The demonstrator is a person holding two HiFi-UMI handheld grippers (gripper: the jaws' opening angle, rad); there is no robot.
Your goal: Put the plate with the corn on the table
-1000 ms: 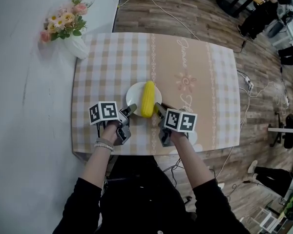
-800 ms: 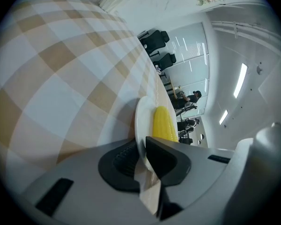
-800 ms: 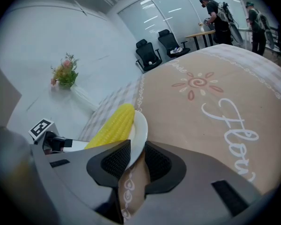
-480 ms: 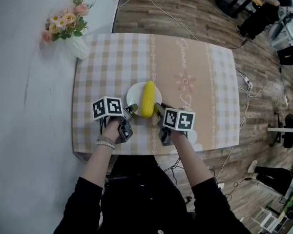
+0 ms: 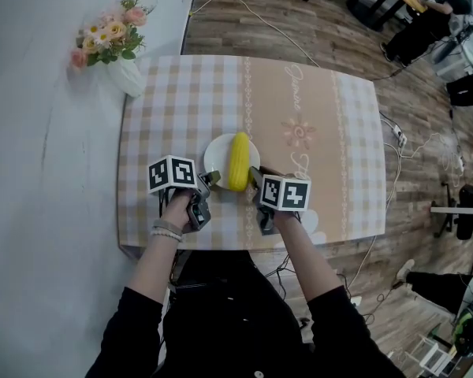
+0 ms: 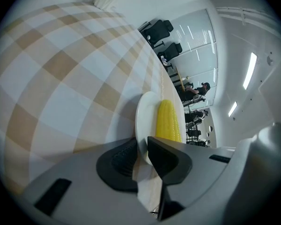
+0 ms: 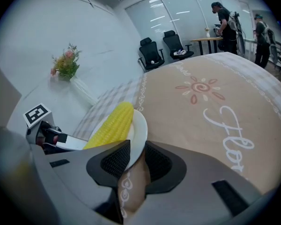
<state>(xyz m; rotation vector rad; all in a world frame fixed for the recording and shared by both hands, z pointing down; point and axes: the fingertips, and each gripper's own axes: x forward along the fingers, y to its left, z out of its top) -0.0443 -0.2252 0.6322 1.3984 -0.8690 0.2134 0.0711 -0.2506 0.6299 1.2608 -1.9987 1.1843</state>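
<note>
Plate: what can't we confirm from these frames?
- Whether the plate rests on the table: underside hidden in all views.
- Plate's near rim, head view: covered by the left gripper and right gripper.
- Its far side, right gripper view: behind the corn.

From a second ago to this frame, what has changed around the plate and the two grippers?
The left gripper edged slightly forward and inward toward the plate; the right gripper nudged inward too. No grab or release is visible: each has the plate's rim between its jaws. Plate, corn and vase kept their places on the table.
</note>
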